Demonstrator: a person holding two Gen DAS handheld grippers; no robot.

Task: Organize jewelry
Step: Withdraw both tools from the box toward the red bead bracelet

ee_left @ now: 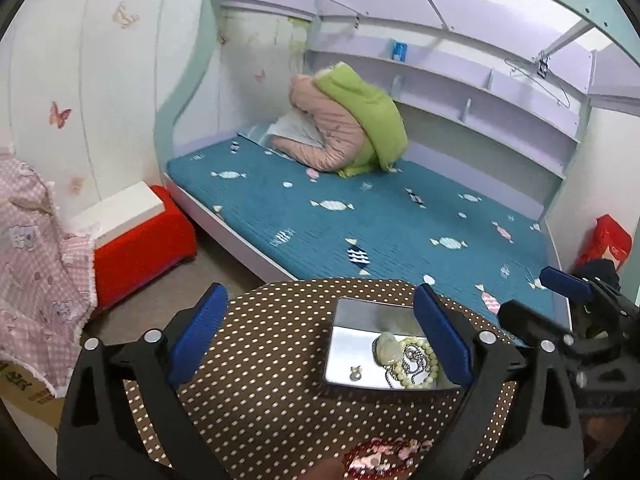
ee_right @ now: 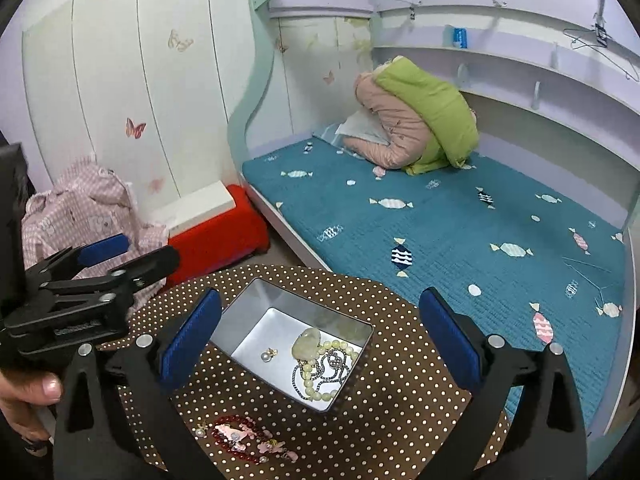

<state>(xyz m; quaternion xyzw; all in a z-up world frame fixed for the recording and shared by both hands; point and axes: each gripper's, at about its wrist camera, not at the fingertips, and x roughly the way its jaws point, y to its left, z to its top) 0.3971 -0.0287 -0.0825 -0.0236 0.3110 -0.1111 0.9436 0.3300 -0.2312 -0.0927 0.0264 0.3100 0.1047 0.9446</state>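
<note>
A metal tin (ee_left: 360, 312) (ee_right: 256, 300) stands on a round brown polka-dot table (ee_left: 272, 340) (ee_right: 380, 420). In it lie a pale bead bracelet (ee_left: 424, 364) (ee_right: 316, 384), a silver chain (ee_right: 332, 364), a pale green pendant (ee_right: 306, 342) and a pearl earring (ee_left: 355, 374) (ee_right: 266, 355). A dark red bead bracelet (ee_right: 236, 438) (ee_left: 360, 458) with pink hair clips (ee_right: 272, 446) lies on the table's near edge. My left gripper (ee_left: 320, 336) is open above the table, the tin beside its right finger. My right gripper (ee_right: 320, 348) is open over the tin. Both are empty.
A bed with a teal candy-print cover (ee_left: 360, 216) (ee_right: 480, 232) lies beyond the table, with folded pink and green jackets (ee_left: 352, 128) on it. A red stool with a white box (ee_left: 140, 232) and pink checked cloth (ee_left: 36, 264) are at the left.
</note>
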